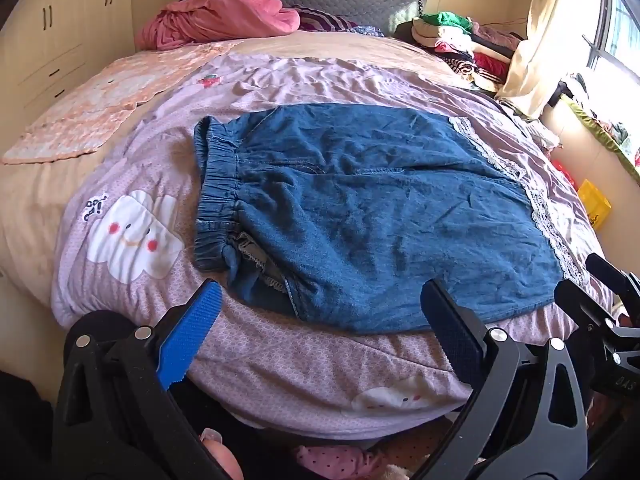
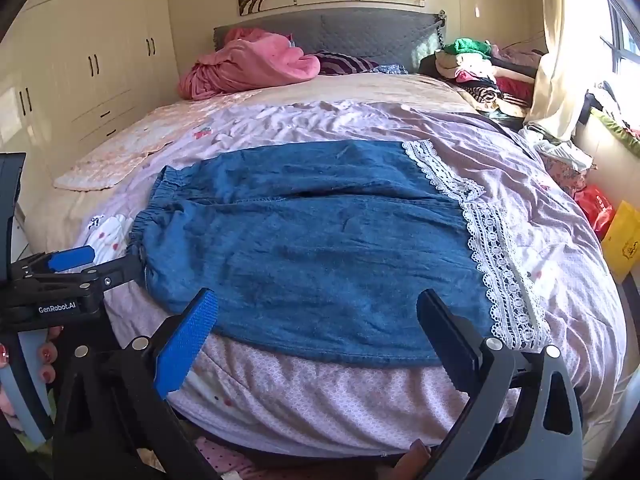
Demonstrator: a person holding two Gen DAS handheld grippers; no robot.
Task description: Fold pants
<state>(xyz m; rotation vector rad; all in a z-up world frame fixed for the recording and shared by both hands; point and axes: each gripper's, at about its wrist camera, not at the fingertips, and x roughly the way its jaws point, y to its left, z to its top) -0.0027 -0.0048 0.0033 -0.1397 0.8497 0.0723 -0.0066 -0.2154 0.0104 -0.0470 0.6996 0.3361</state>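
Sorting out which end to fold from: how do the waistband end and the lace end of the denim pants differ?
The waistband is gathered, puckered elastic in plain denim, lying on the left; the lace hem is flat white openwork trim, lying on the right. The waistband bunches up; the lace lies smooth. Both rest on the purple quilt, untouched by either tool.

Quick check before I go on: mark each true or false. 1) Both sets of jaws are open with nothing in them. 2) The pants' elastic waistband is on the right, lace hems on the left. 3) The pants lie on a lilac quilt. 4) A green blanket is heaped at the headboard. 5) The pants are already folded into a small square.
1) True: the left gripper and right gripper both stand open, empty.
2) False: the waistband is on the left, the lace hems on the right.
3) True: the pants lie on the lilac quilt.
4) False: the heaped blanket is pink.
5) False: the pants lie spread out.
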